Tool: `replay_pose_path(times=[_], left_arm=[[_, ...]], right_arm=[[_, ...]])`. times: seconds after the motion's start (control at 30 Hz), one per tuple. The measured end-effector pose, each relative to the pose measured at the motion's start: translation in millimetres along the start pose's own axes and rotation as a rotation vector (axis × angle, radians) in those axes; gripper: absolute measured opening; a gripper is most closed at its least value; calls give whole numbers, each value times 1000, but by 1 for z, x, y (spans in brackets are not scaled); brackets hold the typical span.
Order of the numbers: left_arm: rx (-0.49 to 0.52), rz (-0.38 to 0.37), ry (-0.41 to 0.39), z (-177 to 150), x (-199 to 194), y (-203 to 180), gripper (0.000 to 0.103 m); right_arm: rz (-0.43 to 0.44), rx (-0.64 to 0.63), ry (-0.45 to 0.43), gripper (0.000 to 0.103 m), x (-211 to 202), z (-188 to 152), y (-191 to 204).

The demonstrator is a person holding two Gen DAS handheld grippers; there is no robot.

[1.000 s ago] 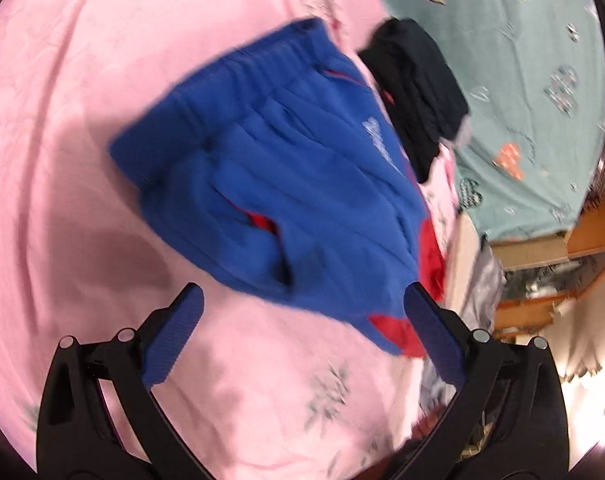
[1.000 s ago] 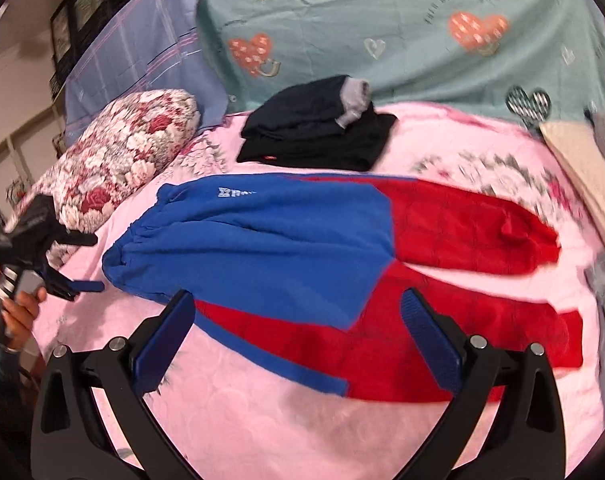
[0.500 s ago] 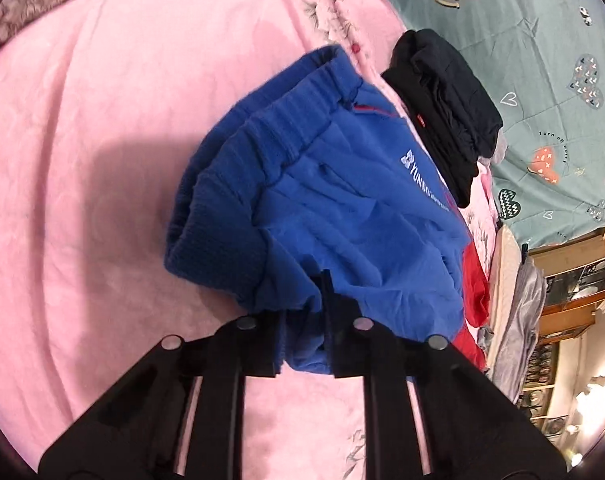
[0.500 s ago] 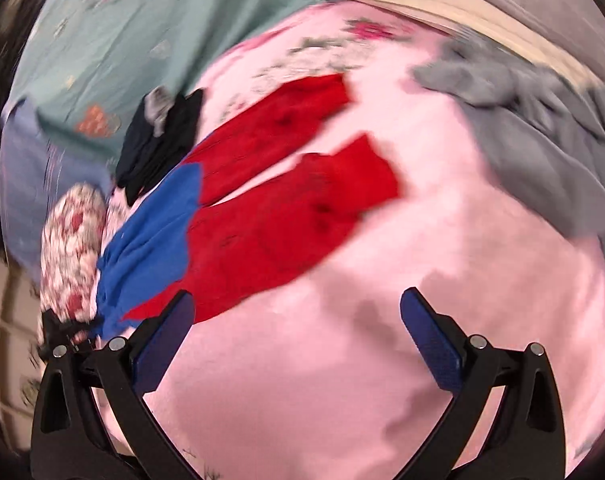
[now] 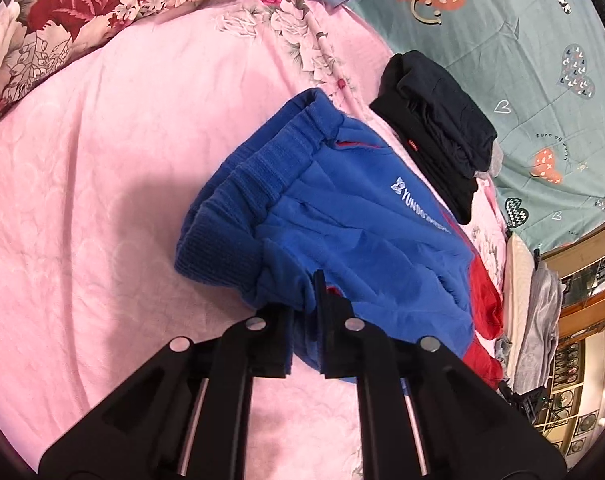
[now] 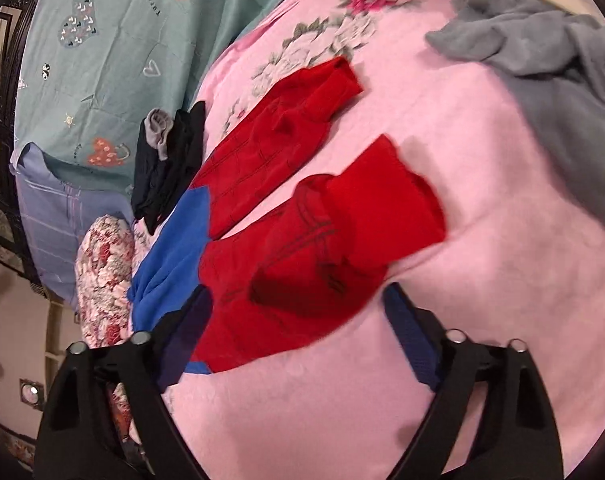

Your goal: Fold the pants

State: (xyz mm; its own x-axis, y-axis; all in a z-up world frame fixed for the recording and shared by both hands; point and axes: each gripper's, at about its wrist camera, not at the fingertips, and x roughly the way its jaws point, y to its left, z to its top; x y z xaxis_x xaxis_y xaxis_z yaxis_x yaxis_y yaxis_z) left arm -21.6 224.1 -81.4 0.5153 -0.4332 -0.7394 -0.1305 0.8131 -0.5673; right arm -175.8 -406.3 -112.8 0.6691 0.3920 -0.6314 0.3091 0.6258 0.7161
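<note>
The pants (image 5: 342,216) have a blue ribbed waist and red legs, and lie on a pink bedspread (image 5: 102,200). My left gripper (image 5: 304,304) is shut on the blue waist corner, which bunches up between its black fingers. In the right wrist view the red legs (image 6: 302,240) stretch toward the camera, the nearer cuff (image 6: 382,216) partly lifted and folded over. My right gripper (image 6: 298,312) straddles that nearer leg with its jaws closing; the blue pads stand apart from the cloth, which lies between them.
A folded black garment (image 5: 434,128) lies beyond the waist, beside a teal heart-print quilt (image 5: 522,60). A floral pillow (image 5: 62,12) sits at the head. Grey clothes (image 6: 542,56) are heaped near the leg cuffs. Wooden furniture (image 5: 582,312) stands past the bed edge.
My left gripper has shut on the blue waist and lifted it a little. My right gripper swung down over the red legs, rolled, and its jaws narrowed around the nearer leg.
</note>
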Motion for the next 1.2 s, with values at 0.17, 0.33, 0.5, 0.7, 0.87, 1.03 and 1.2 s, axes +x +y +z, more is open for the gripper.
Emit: replay_pose_path(times=[0.17, 0.33, 0.5, 0.7, 0.87, 1.03, 1.2], left_arm=[[13, 19, -29, -1, -8, -2, 6], [21, -32, -89, 6, -39, -12, 6], [59, -39, -122, -1, -78, -19, 6], [132, 80, -47, -34, -68, 2, 16], [100, 226, -25, -49, -63, 41, 51], [94, 282, -150, -27, -109, 54, 69], [215, 198, -195, 26, -104, 16, 98]], right_arm=[[26, 1, 24, 9, 9, -4, 0], [86, -77, -37, 7, -26, -9, 28], [147, -140, -74, 7, -73, -14, 54], [53, -207, -9, 18, -91, -44, 43], [-227, -274, 58, 44, -78, -66, 27], [-186, -222, -67, 59, -111, -34, 29], [-143, -266, -103, 69, -74, 19, 50]])
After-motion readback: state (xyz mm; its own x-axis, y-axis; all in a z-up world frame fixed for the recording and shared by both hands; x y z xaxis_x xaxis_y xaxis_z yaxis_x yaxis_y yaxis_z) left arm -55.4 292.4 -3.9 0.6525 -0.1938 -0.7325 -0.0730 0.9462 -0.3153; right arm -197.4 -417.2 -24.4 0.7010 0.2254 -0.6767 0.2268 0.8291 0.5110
